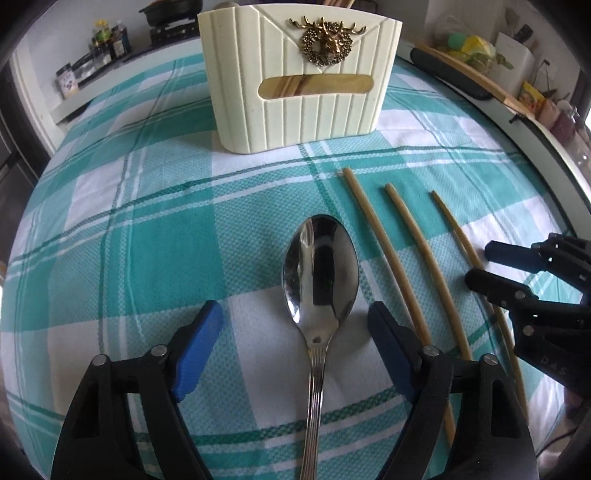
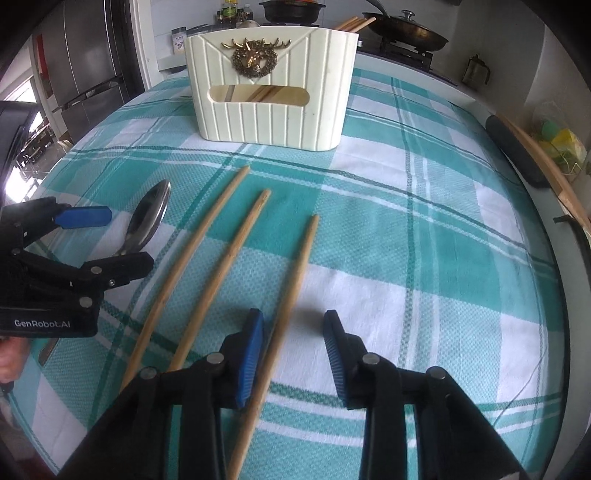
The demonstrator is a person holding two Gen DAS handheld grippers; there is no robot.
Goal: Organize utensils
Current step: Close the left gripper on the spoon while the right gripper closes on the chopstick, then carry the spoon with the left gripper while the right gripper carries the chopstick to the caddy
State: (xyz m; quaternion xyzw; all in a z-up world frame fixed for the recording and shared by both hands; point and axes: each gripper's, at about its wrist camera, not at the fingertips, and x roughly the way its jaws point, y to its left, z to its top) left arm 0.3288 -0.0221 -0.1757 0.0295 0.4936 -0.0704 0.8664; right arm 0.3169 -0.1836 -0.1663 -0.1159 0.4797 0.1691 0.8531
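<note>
A steel spoon (image 1: 320, 269) lies on the teal checked cloth (image 1: 147, 221), bowl toward the cream holder (image 1: 303, 92) with the gold deer badge. My left gripper (image 1: 295, 350) straddles the spoon's neck, open, neither blue pad touching it. Three wooden chopsticks (image 1: 384, 254) lie side by side to the spoon's right. My right gripper (image 2: 293, 362) is low over the rightmost chopstick (image 2: 295, 280), which runs between its fingers close against the left pad; the right pad stands clear, so it is open. The left gripper (image 2: 107, 240) and the spoon (image 2: 151, 210) show at the left of the right wrist view.
Several chopsticks stick out of the holder (image 2: 273, 103) at the back. A dark pan (image 2: 406, 33) and a pot sit on a stove beyond the table. A wooden strip and a black pad (image 2: 517, 151) line the right edge. A fridge (image 2: 85, 74) stands far left.
</note>
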